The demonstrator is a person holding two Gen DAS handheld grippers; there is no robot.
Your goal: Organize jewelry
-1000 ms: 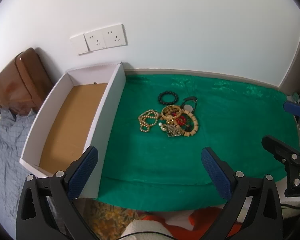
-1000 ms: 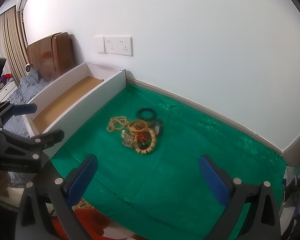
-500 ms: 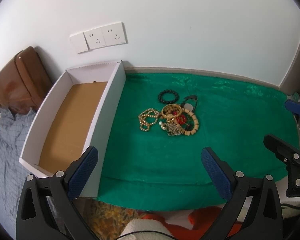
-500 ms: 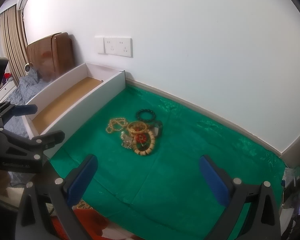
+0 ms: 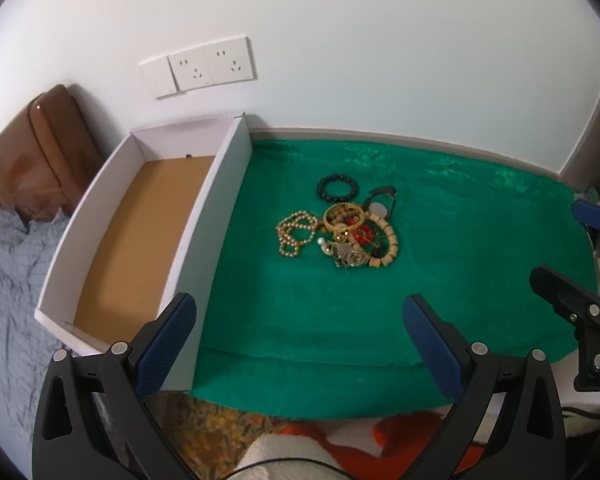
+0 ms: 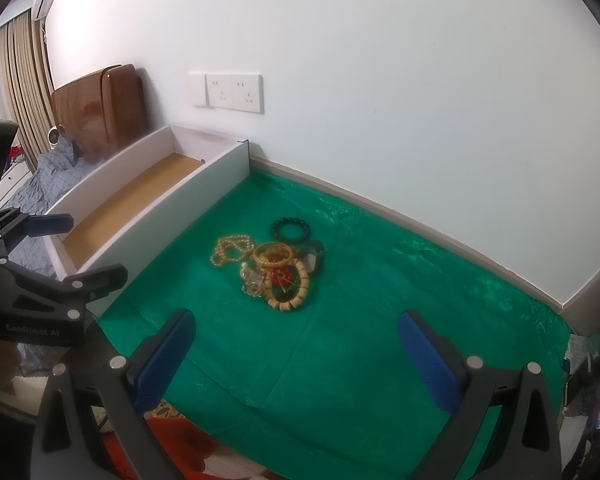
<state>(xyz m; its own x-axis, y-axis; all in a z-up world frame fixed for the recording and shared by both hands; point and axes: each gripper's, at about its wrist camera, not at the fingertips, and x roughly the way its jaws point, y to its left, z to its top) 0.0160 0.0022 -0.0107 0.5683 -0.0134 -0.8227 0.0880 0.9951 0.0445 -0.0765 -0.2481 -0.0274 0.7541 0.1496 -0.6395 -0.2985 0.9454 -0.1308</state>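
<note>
Both hand-held grippers, left [image 5: 300, 320] and right [image 6: 296, 334], gape empty. Jewelry pile [image 5: 340, 226] on green cloth [image 5: 440, 280], beside box [image 5: 216, 216]. Advice: pick the separate black bracelet [image 5: 337, 188] first.

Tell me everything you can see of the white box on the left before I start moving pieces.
The white box is a long, open-topped tray with thin white walls, cardboard by its look, and a plain tan floor. It sits level, lengthwise toward the wall, its far end under the wall sockets. Nothing shows inside it. Its right wall runs along the edge of the green cloth; grey bedding lies on its other side. No tongs touch it.
</note>
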